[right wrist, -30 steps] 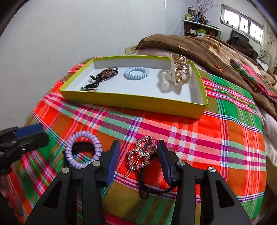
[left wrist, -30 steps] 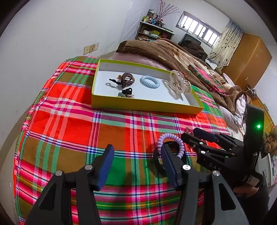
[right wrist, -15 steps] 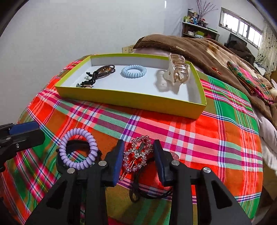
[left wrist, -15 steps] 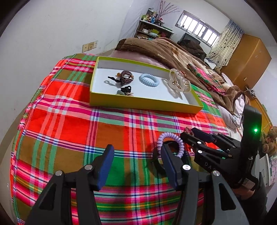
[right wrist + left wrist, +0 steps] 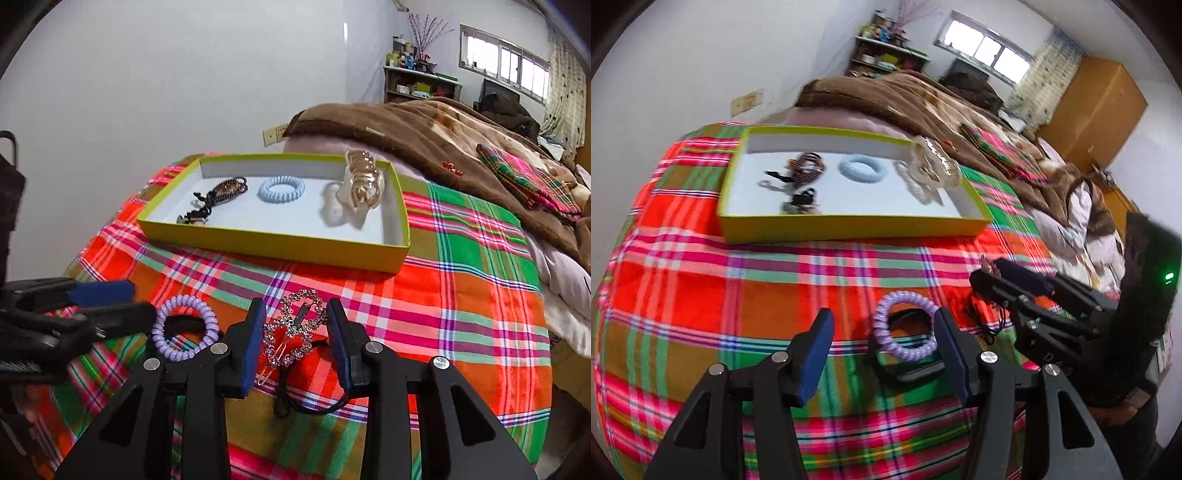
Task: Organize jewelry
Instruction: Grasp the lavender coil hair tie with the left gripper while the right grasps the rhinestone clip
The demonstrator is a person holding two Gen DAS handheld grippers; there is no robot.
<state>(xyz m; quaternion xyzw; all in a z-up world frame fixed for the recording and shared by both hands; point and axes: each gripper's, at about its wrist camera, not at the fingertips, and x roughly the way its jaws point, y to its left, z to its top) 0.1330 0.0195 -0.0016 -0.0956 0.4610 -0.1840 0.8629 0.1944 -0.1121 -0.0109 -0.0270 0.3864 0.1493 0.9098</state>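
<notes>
I'm closing my right gripper point(image 5: 295, 339) on the rhinestone hair clip point(image 5: 293, 332); fingers are flanking it w/ slim gaps each side, nothing gripped yet. My left gripper point(image 5: 882, 350) is hanging wide open, holding nothing, w/ the purple coil hair tie point(image 5: 905, 326) lying on the plaid blanket point(image 5: 701, 288) btwn its fingers. Next, I reckon: pinch, lift, carry fwd to the yellow box point(image 5: 280, 240), where the blue coil tie point(image 5: 281, 188) and claw clip point(image 5: 362, 184) are already sitting.
</notes>
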